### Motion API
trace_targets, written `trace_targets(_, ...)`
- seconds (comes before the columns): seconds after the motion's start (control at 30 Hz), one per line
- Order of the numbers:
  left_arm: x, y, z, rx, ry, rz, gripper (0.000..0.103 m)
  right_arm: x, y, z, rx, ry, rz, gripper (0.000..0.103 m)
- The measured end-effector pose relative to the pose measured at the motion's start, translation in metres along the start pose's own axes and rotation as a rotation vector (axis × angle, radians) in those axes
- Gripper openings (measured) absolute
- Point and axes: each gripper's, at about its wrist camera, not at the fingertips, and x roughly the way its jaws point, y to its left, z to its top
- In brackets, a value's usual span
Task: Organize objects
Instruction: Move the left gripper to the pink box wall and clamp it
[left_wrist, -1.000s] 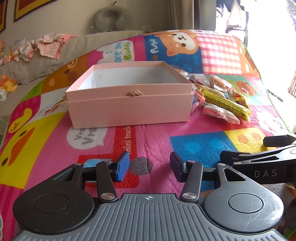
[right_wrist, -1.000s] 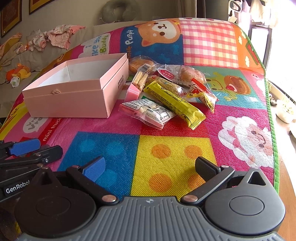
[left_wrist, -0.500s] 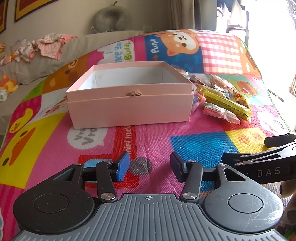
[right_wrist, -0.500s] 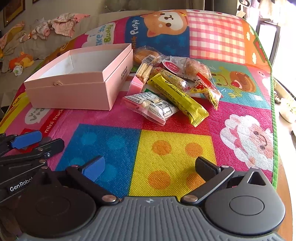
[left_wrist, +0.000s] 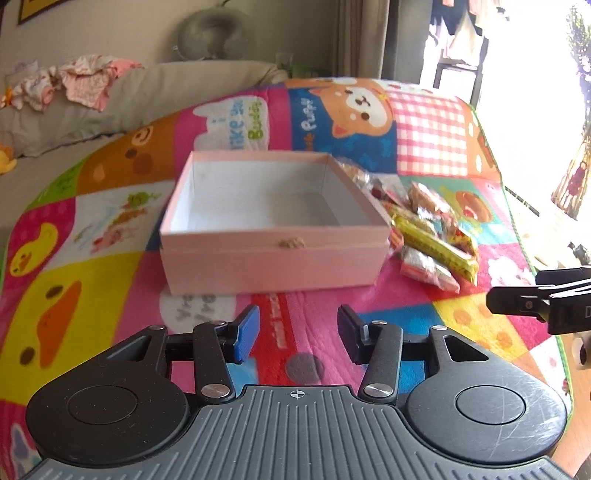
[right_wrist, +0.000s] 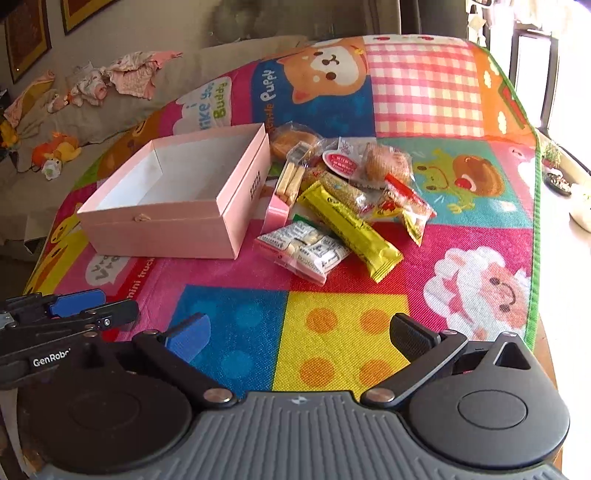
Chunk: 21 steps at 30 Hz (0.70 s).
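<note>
The left gripper (left_wrist: 297, 334) is held above the near part of the play mat (left_wrist: 92, 280), its two fingers spread apart with nothing between them; one blue pad (left_wrist: 246, 334) and one black pad (left_wrist: 347, 334) are visible. The pink box (left_wrist: 273, 258) lies straight ahead of this gripper, well apart from the fingertips, open at the top, with white inner walls and no contents visible. The right gripper (right_wrist: 297, 332) is held above the blue and yellow squares of the play mat, its fingers spread wider than those of the left gripper and likewise holding nothing. From the right wrist view, the pink box sits ahead and to the left, and the snack pile (right_wrist: 340, 192) lies ahead near centre, just beside the right wall of the box. Countable items in the pile: one yellow bar packet (right_wrist: 351, 229), one clear packet with white pieces (right_wrist: 303, 249) nearest the gripper, one pink carton of biscuit sticks (right_wrist: 282, 195) touching the box wall, one round bread bun in wrap (right_wrist: 291, 138) at the far end, one packet with a red round label (right_wrist: 369, 162), and one small packet with a red strip (right_wrist: 408, 206). Further packets underneath overlap too much to count exactly. One box and two grippers are in view. The left gripper's fingertips appear at the left edge of the right wrist view.
</note>
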Motion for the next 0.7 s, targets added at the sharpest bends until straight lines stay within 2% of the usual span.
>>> trace_targets(0.1, -0.005, 0.023, 0.039, -0.007, -0.066, 0.022, 0.053, -0.015, -0.004, 0.023, -0.011, -0.015, 0.052, 0.103)
trace_targets(0.23, 0.028, 0.057, 0.082, 0.017, -0.094, 0.159, 0.051, -0.021, -0.007, 0.051, 0.012, -0.043, 0.101, 0.103)
trace_targets(0.3, 0.056, 0.074, 0.094, 0.003, -0.029, 0.161, 0.051, -0.022, -0.006, 0.060, -0.007, -0.081, 0.074, 0.103)
trace_targets(0.43, 0.111, 0.094, 0.098, -0.046, 0.124, 0.090, 0.051, -0.015, 0.000, 0.074, -0.102, -0.147, -0.022, 0.103)
trace_targets(0.5, 0.129, 0.095, 0.097, -0.049, 0.149, 0.085, 0.051, -0.007, 0.000, 0.083, -0.131, -0.150, -0.041, 0.103)
trace_targets(0.63, 0.153, 0.098, 0.095, -0.047, 0.195, 0.062, 0.051, 0.031, -0.002, 0.119, -0.135, -0.105, -0.016, 0.103)
trace_targets(0.7, 0.159, 0.102, 0.095, -0.061, 0.218, 0.065, 0.045, 0.059, -0.006, 0.141, -0.107, -0.076, -0.002, 0.103)
